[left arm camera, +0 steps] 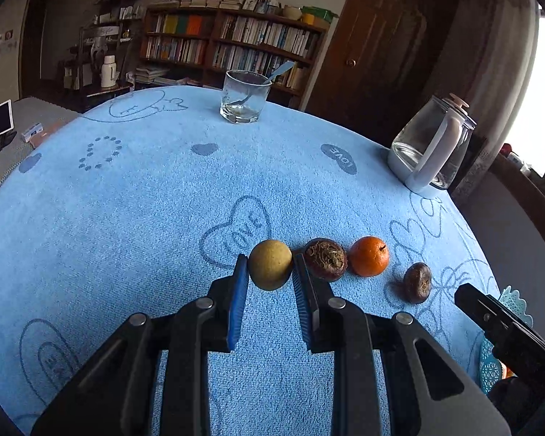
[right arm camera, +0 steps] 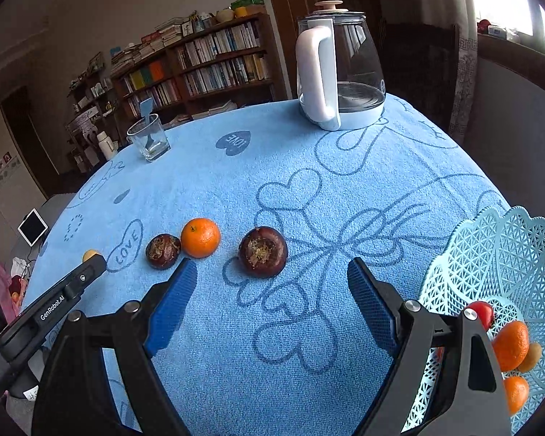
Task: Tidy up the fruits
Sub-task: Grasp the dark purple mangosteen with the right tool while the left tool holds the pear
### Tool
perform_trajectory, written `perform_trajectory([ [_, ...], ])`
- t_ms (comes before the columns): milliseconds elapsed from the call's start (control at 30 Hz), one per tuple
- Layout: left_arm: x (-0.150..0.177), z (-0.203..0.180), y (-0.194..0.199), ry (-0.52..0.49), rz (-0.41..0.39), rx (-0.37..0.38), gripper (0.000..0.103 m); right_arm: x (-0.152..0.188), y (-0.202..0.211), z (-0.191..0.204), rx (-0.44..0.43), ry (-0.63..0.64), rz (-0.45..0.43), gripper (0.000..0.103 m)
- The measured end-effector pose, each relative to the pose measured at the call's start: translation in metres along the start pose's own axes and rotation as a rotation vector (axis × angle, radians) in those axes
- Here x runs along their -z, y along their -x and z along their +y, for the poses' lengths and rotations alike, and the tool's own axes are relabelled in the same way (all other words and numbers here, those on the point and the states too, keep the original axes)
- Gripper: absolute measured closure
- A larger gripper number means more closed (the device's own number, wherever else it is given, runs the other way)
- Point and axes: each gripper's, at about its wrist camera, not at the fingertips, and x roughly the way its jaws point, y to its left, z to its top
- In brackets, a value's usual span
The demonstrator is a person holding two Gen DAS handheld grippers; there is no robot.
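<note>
Fruits sit in a loose row on the blue towel point(left arm camera: 127, 218): bright orange point(left arm camera: 368, 256), two dark brown ones point(left arm camera: 325, 259) point(left arm camera: 417, 282), and a round, dull yellow fruit point(left arm camera: 270, 269) clamped in the left gripper point(left arm camera: 269, 272). The right gripper point(right arm camera: 272, 283) hangs wide open, empty, beside the lattice basket point(right arm camera: 508, 254).

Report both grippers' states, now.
Left gripper: shut on the yellow fruit.
Right gripper: open, holding nothing.

Left tongs point(left arm camera: 270, 265) angle downward, blue pads clamped on a yellow fruit point(left arm camera: 270, 269); right tongs point(right arm camera: 271, 277) tilt down beside them, jaws spread wide, empty.
</note>
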Motion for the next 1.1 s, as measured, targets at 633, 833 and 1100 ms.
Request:
perform_trajectory([
  [633, 0.002, 0.003, -0.003, 0.022, 0.018, 0.021, 0.078, -0.011, -0.074, 0.007, 0.076, 0.016, 0.125, 0.042],
  [833, 0.002, 0.003, -0.002, 0.024, 0.018, 0.03, 0.078, -0.007, -0.072, 0.016, 0.084, 0.07, 0.115, 0.06],
  [1100, 0.002, 0.005, -0.003, 0.038, 0.033, 0.056, 0.078, -0.003, -0.061, 0.019, 0.082, 0.077, 0.102, 0.06],
])
